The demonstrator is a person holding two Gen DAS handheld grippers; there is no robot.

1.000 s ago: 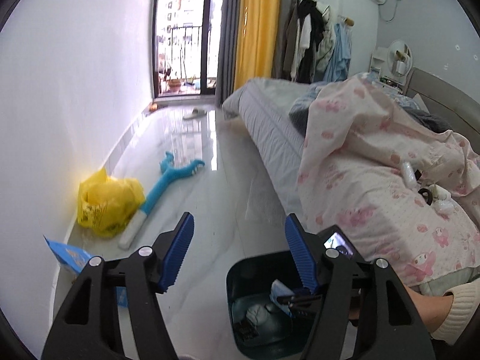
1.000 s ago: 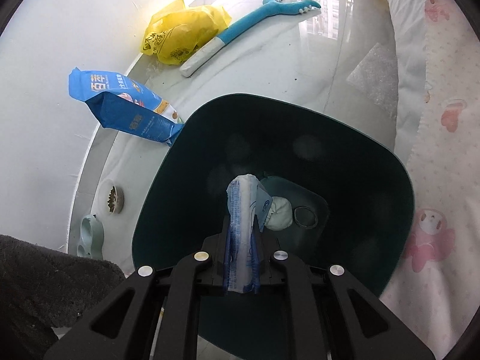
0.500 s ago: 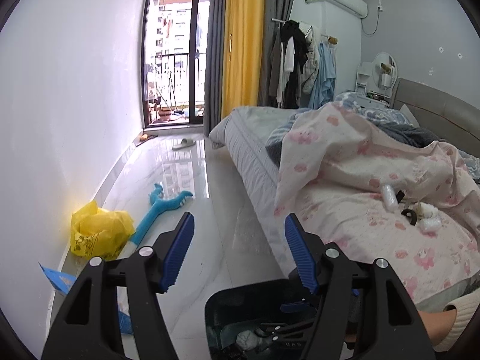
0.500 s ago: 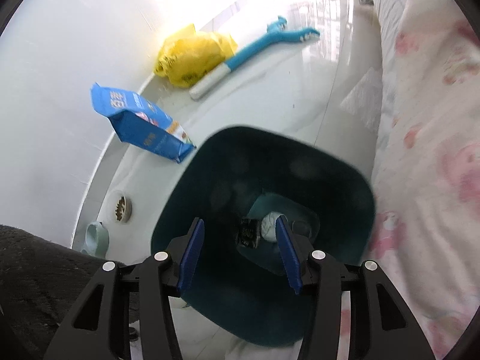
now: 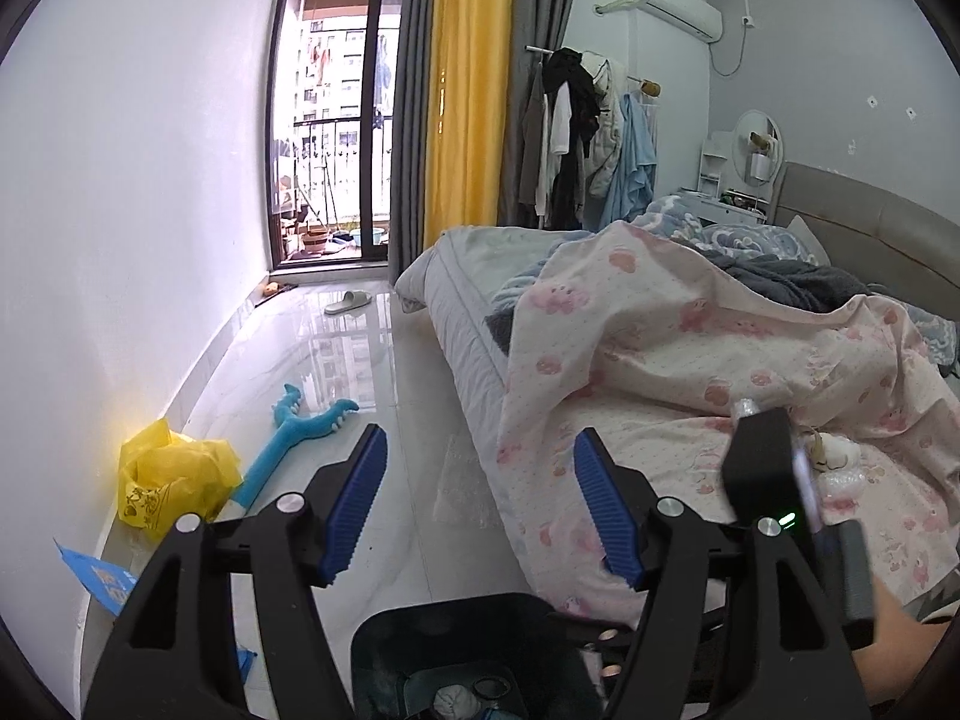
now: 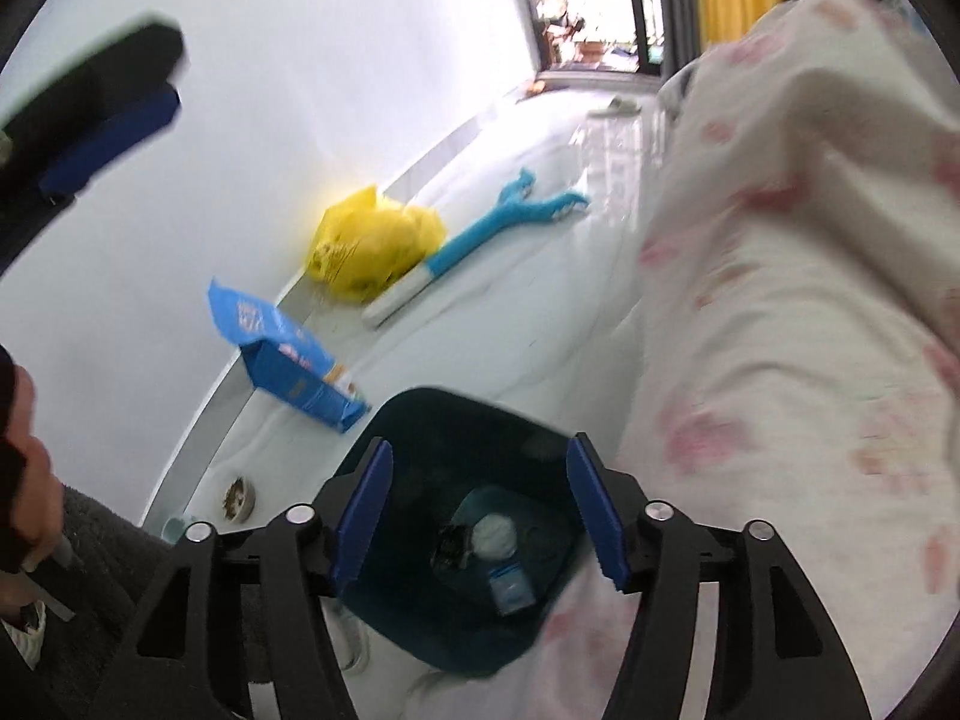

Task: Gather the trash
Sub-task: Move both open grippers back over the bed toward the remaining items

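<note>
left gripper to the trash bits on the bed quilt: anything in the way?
Yes. The right gripper sits partly in front of the white scraps on the pink quilt. The left gripper, opening and empty, has no other visible obstruction.

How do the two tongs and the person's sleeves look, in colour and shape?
Both the left tongs and the right tongs have black angular arms with silver screws and ribbed blue pads. A dark fuzzy sleeve shows in the right wrist view. A black box with a green light shows in the left wrist view.
</note>
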